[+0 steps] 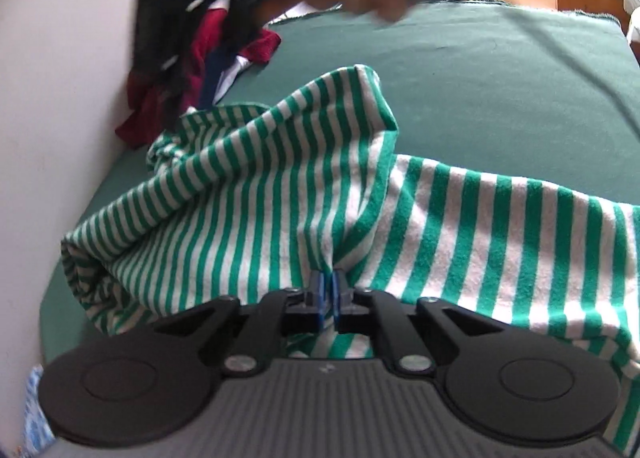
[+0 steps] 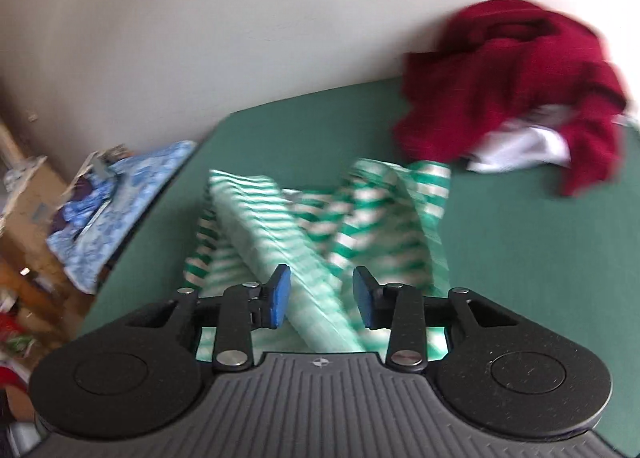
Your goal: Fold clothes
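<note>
Leftward, I note the wall (image 1: 60, 77) hemming the green table (image 1: 480, 89); open cloth lies beyond and right of the striped shirt (image 1: 280, 197). My left gripper (image 1: 329, 290), angled down, pinches a shirt fold. A dark-red heap (image 2: 512, 77) crowds the far side. My right gripper (image 2: 322, 294) stands partly open over blurred stripes, gripping nothing.

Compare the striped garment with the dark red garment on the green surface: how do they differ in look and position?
The striped garment has green and white stripes; the dark red garment is one plain colour. The striped garment lies near the cameras, pinched in the shut left claw; the dark red garment sits heaped by the wall, untouched by either claw. Both lie rumpled and unfolded on the green surface.
</note>
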Demonstrator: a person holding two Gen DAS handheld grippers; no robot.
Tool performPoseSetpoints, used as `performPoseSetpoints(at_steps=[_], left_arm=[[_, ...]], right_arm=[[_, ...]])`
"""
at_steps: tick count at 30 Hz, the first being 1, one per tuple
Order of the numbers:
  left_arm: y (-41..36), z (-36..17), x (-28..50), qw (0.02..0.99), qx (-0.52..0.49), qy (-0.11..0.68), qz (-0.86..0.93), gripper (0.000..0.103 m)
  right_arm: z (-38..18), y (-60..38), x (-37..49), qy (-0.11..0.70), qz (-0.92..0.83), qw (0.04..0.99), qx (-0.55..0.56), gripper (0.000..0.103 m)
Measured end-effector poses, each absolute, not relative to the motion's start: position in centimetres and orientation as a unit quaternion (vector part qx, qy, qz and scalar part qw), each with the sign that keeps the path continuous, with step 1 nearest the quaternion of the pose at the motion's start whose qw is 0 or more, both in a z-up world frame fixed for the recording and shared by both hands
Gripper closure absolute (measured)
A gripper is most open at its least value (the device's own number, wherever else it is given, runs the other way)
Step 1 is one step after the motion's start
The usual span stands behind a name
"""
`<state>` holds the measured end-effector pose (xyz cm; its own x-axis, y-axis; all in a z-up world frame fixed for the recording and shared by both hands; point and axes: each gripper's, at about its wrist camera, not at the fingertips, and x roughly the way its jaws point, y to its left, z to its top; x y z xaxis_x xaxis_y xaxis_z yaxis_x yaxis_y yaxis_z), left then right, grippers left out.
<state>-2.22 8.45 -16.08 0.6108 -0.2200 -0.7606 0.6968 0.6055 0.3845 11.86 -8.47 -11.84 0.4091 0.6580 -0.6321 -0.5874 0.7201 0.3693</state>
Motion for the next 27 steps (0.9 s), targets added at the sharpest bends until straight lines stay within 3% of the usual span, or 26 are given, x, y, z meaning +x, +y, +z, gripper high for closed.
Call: performPoseSetpoints(at_steps=[4,10,12,13,18,23,25,27], left_arm=[[8.4,-16.2,-2.8,0.833,0.341,0.343,-0.268,0.103],[8.1,-16.4,-2.6,0.841,0.32,0.352,-0.258,0.103],[8.5,-16.2,-2.4,0.844,0.302,0.36,-0.259,0.103],[8.7,-16.0,-2.3,0.845,0.294,0.365,-0.259,0.103],[8.9,-15.5,-2.7,0.845,0.268,0.38,-0.264,0.103],[8.7,-15.4,-3.1,0.841,0.259,0.393,-0.267,0.103],[8.8,-15.2,-3.1,0.837,0.25,0.401,-0.276,0.103],[9.0,-15.2,-3.2,0.832,0.243,0.41,-0.285,0.103]], right_arm=[[-13.2,-3.3,15.5,0.396,0.406,0.823,0.022,0.066],[-16.2,1.5,19.9,0.472,0.444,0.762,0.017,0.065],[-16.2,1.9,20.2,0.487,0.456,0.745,0.009,0.09],[-15.7,1.8,20.4,0.484,0.461,0.743,0.011,0.094],[-12.7,0.6,22.3,0.428,0.451,0.782,0.045,0.095],[-14.7,0.5,23.9,0.424,0.378,0.823,0.005,0.096],[-16.2,0.7,23.4,0.429,0.349,0.832,-0.035,0.101],[-15.7,-1.0,22.9,0.418,0.345,0.841,-0.003,0.095]])
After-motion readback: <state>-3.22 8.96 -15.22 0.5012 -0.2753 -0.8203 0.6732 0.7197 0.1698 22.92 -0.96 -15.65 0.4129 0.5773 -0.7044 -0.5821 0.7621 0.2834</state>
